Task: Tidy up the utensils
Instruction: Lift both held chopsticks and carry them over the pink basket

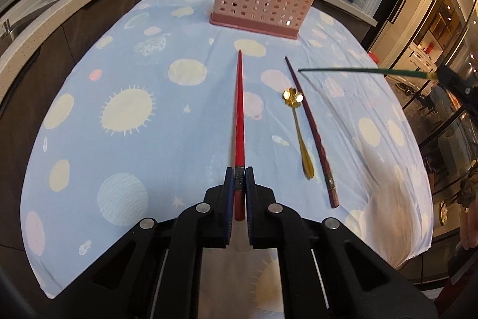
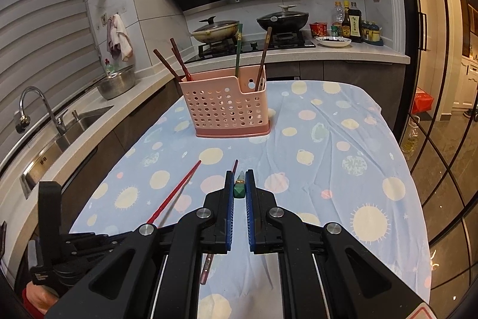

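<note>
A table under a blue cloth (image 2: 343, 169) with sun and planet prints fills both views. At its far end stands the pink perforated holder (image 2: 227, 106), upright, with a tall section on the left and a lower section on the right. Three dark red-brown chopsticks lean out of the tall part, and a green chopstick (image 2: 238, 50) and a brown one stand toward the lower part; I cannot tell the exact compartment of each.

The step in hand seems to be carrying two chopsticks to the holder. The left gripper (image 1: 239, 178) is clenched on the thick end of a red chopstick (image 1: 239, 115), whose tip points toward the holder. The right gripper (image 2: 239, 184) is clamped on the end of another green chopstick (image 1: 364, 71), which hangs above the cloth in the left view.

The next move probably needs each stick tilted to vertical over an opening, then released.

On the cloth remain a dark purple chopstick (image 1: 310, 133) and, just beside it, a gold spoon (image 1: 298, 133) with a flower-shaped bowl.
</note>
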`<state>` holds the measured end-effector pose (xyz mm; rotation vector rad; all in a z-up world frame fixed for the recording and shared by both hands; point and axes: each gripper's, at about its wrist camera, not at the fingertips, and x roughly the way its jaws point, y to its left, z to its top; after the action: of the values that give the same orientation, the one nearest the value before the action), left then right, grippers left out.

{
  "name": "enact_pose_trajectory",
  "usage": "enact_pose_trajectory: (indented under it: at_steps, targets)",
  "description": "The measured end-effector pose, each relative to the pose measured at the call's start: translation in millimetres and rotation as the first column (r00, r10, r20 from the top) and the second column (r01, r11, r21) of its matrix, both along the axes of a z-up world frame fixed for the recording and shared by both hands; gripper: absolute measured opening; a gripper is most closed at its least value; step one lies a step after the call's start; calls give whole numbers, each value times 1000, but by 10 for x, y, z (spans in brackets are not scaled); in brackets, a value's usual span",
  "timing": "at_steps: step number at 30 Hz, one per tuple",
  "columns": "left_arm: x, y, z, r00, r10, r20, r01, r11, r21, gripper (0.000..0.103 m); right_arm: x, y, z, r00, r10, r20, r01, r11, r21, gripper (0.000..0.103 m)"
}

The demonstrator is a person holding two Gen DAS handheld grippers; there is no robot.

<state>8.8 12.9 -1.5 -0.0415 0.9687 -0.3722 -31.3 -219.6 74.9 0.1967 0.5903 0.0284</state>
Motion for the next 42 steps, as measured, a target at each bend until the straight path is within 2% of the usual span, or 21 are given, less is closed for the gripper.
enact_pose_trajectory:
  at_steps: [8, 14, 24, 36, 42]
  targets:
    - [195, 44, 740, 986, 3, 165, 2, 999, -34, 7, 108, -14, 267, 998, 7, 65, -5, 1000, -28, 7]
    - [415, -45, 1089, 971, 3, 238, 3, 1000, -24, 7, 262, -33, 422, 996, 9, 89, -7, 999, -32, 7]
    - [702, -235, 1365, 953, -10, 303, 17, 1000, -18, 7, 520, -52, 582, 994, 24, 111, -23, 1000, -8, 7]
    - [861, -392, 1623, 935, -22, 354, 34, 999, -28, 7, 719, -64, 682, 991, 34, 132, -35, 999, 0, 7]
    - [996, -412, 1914, 915, -9, 404, 36, 998, -60, 7, 892, -137, 885, 986, 39, 164, -42, 999, 14, 7]
